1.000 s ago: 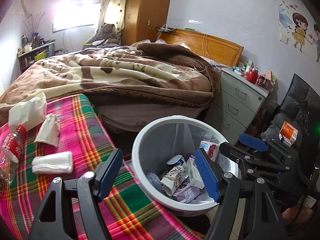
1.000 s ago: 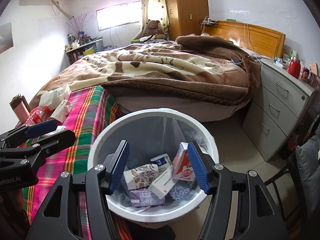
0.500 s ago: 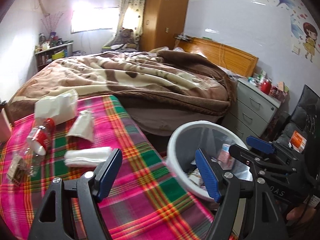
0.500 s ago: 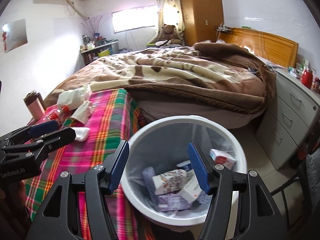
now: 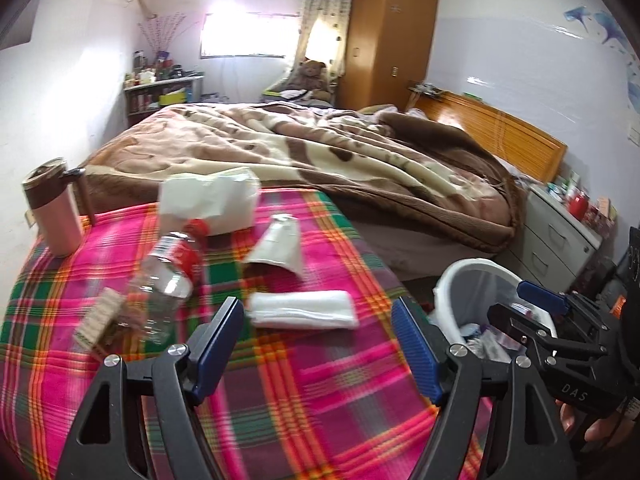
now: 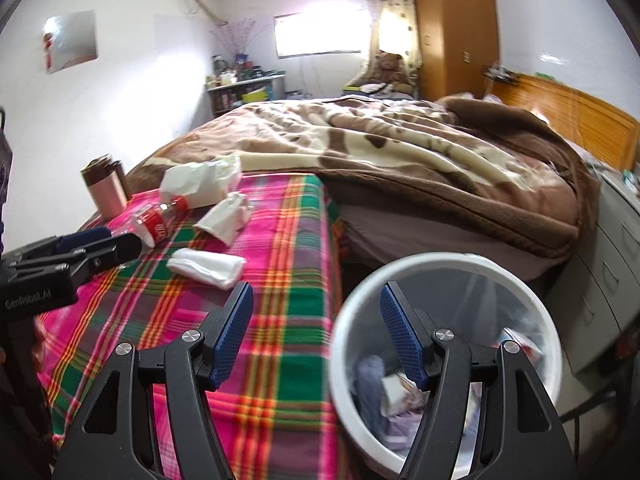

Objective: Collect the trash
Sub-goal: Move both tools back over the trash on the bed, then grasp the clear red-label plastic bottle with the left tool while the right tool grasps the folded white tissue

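A plaid-covered table [image 5: 320, 380] [image 6: 280, 320] carries the trash: a folded white tissue [image 5: 304, 309] [image 6: 206, 263], a crushed paper cup [image 5: 278, 246] [image 6: 226, 218], a clear bottle with a red label [image 5: 170, 276] [image 6: 154, 222], a crumpled white bag [image 5: 210, 200] [image 6: 200, 182] and a small box [image 5: 98, 316]. The white bin [image 5: 460, 284] [image 6: 440, 268] beside the table holds several cartons. My left gripper [image 5: 318, 336] hovers open just short of the tissue, nothing between its fingers. My right gripper [image 6: 316, 328] hangs over the table's edge and the bin's rim, its jaws opening and empty.
A pink tumbler [image 5: 52, 206] [image 6: 105, 188] stands at the table's far left corner. A bed with a brown blanket [image 5: 320, 152] lies behind the table. Grey drawers [image 5: 560, 240] sit right of the bin, with a wooden wardrobe [image 5: 388, 36] at the back.
Both grippers swung left from over the bin toward the table. The tissue, cup and bottle now lie ahead of the left gripper. The right jaws have spread a little wider.
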Available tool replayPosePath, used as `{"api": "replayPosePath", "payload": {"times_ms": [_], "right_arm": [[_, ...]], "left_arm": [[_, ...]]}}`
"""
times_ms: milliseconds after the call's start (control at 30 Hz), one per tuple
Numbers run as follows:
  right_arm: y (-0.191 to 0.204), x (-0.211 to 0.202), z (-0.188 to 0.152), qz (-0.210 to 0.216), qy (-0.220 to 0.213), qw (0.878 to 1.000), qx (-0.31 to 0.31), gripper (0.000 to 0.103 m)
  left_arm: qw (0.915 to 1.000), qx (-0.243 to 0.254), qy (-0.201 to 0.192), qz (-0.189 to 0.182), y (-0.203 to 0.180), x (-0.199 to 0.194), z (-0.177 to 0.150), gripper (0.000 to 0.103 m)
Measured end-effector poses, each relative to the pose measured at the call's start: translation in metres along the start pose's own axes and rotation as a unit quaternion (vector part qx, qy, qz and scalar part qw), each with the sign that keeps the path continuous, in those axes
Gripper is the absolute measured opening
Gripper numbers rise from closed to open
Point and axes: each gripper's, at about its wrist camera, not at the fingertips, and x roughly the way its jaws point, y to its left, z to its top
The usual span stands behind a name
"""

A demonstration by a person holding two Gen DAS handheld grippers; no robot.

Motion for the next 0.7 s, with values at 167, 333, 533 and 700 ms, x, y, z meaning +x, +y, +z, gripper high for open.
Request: {"api": "replayPosePath", "payload": {"times_ms": [167, 333, 533, 700], "right_arm": [[0.023, 0.020, 0.009, 0.026, 0.006, 0.999, -0.024, 0.067], [0.044, 0.042, 0.014, 0.041, 0.021, 0.998, -0.049, 0.067], [0.063, 0.067, 0.019, 0.074, 0.040, 0.994, -0.076, 0.068], [0.076, 0.084, 0.024, 0.095, 0.055, 0.989, -0.101, 0.068]], "left_arm": [[0.9996, -0.015, -0.003, 0.025, 0.034, 0.000, 0.004, 0.079], [0.9984, -0.034, 0.004, 0.045, 0.066, 0.009, 0.008, 0.080], [0.9970, -0.044, 0.017, 0.061, 0.094, 0.022, 0.011, 0.080], [0.9962, -0.041, 0.035, 0.068, 0.109, 0.040, 0.017, 0.080]]}}
